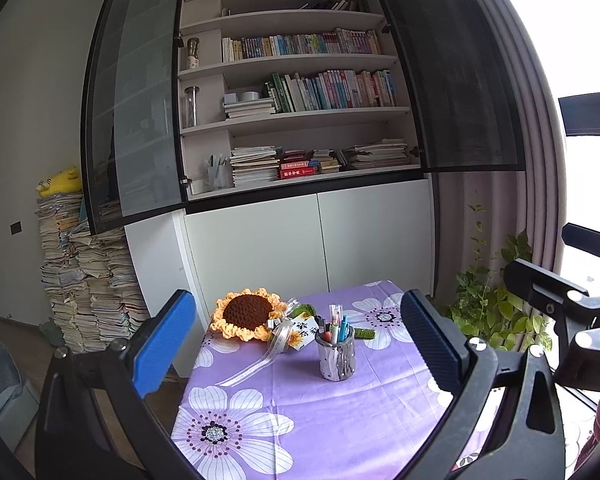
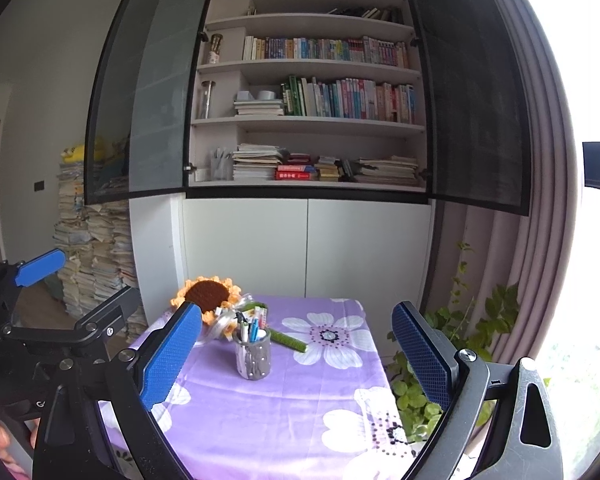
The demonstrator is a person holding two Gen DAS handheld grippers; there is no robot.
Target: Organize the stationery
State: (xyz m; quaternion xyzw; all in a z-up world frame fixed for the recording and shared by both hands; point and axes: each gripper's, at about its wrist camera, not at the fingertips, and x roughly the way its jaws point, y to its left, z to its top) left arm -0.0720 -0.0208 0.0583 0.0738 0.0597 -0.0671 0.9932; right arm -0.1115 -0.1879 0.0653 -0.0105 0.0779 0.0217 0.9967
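Your pen holder (image 1: 335, 354) stands upright near the middle of the desk (image 1: 300, 420), full of pens and markers, on the purple flowered cloth. Just behind it to the left lies a crocheted sunflower (image 1: 247, 314) with a ribbon and a printed tag; a green stick-like piece (image 2: 287, 340) lies just behind it to the right. Your left claw (image 1: 300, 346) is spread wide and holds nothing, short of the holder. Your right claw (image 2: 297, 354) is likewise spread and empty. Beyond the desk stands an open bookshelf (image 1: 300, 120).
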